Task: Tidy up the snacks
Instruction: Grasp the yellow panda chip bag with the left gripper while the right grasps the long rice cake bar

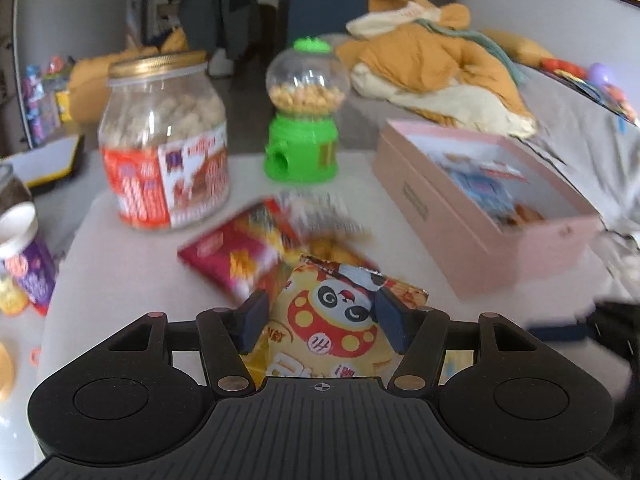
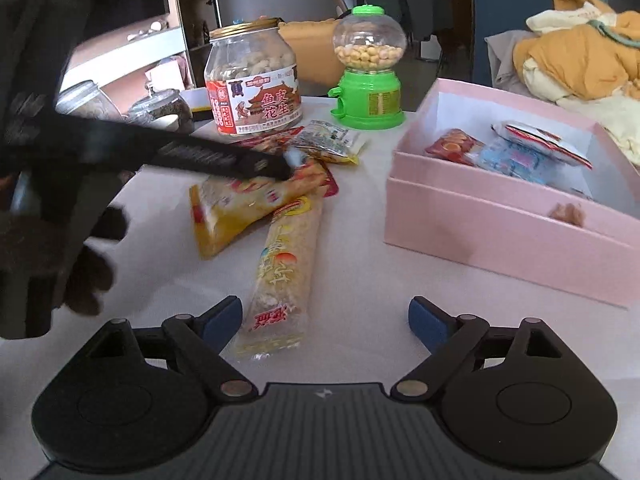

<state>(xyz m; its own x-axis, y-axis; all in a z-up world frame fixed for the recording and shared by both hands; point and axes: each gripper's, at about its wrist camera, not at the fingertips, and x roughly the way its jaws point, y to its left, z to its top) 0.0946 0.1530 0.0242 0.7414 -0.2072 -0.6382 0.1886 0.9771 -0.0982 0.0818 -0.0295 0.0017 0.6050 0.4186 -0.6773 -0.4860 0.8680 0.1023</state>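
My left gripper (image 1: 320,322) has its blue pads on either side of a yellow snack packet with a panda print (image 1: 332,320); whether they press it I cannot tell. The same packet (image 2: 236,208) and the left gripper (image 2: 280,166) show in the right wrist view. A red packet (image 1: 236,256) lies just beyond it. My right gripper (image 2: 325,322) is open and empty, low over the table, with a long clear rice-cracker packet (image 2: 286,264) lying by its left pad. An open pink box (image 2: 500,216) holds several packets (image 2: 504,152).
A peanut jar with a gold lid (image 2: 254,80) and a green candy dispenser (image 2: 368,68) stand at the table's far side. A green-white packet (image 2: 332,140) lies near the jar. A cup (image 1: 24,248) stands at the left edge. Orange bedding (image 1: 432,68) lies behind.
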